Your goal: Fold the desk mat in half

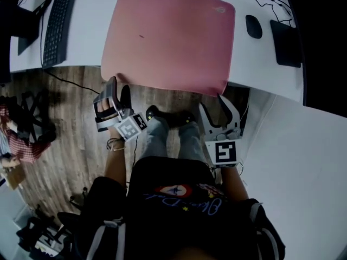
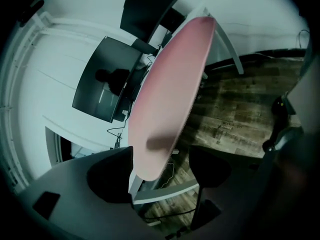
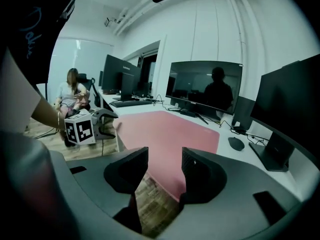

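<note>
A pink desk mat (image 1: 169,37) lies flat on the white desk (image 1: 87,45), its near edge at the desk's front edge. My left gripper (image 1: 118,89) hangs just below the mat's near left corner, jaws open. In the left gripper view the scene is rolled sideways. There the mat (image 2: 170,94) runs away from the gripper (image 2: 159,171), and its near corner shows between the two spread jaws, untouched. My right gripper (image 1: 216,106) sits below the near right corner, also open. In the right gripper view the mat (image 3: 170,131) lies beyond the empty jaws of that gripper (image 3: 164,173).
A keyboard (image 1: 57,20) lies at the desk's left, a mouse (image 1: 253,26) and a black stand (image 1: 286,42) to the mat's right. Monitors (image 3: 205,86) line the back. My legs (image 1: 168,137) stand on the wooden floor. Another person (image 3: 72,94) sits far left.
</note>
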Demonstrator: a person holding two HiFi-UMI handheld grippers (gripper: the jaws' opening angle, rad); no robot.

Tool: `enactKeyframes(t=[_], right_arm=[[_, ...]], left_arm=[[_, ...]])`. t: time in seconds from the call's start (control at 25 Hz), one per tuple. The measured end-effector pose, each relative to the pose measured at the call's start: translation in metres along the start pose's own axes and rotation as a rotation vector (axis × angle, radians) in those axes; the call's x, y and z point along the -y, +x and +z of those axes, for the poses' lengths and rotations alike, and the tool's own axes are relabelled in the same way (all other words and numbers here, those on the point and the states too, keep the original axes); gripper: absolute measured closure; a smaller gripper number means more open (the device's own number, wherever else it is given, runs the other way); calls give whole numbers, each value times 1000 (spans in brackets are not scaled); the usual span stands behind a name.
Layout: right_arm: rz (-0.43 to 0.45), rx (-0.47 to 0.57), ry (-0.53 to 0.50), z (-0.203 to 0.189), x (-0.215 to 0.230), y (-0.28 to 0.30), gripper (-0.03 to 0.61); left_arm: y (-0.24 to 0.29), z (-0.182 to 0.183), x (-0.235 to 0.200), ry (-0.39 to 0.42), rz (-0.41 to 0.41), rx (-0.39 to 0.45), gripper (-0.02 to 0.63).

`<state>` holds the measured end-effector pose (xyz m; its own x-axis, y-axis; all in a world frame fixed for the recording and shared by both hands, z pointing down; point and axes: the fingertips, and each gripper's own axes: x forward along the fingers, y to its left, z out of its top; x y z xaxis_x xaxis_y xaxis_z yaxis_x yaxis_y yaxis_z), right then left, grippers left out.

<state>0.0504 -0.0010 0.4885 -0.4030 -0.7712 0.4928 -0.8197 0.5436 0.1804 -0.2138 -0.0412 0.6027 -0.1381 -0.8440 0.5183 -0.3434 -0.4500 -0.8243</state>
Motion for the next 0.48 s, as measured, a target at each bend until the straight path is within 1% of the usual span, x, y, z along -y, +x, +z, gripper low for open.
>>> enactKeyframes(t=[0.2,0.36,0.48], right_arm=[[-50,-42,-11,-19,-6,13,388],[-67,-62,-21,-27,-11,24,386],[-80,-94,-56,-32,-15,29,383]], left_arm=[[15,9,-1,34,27,43,295],[24,8,-6,31,72,66,295],[21,9,-13,18,68,88,296]])
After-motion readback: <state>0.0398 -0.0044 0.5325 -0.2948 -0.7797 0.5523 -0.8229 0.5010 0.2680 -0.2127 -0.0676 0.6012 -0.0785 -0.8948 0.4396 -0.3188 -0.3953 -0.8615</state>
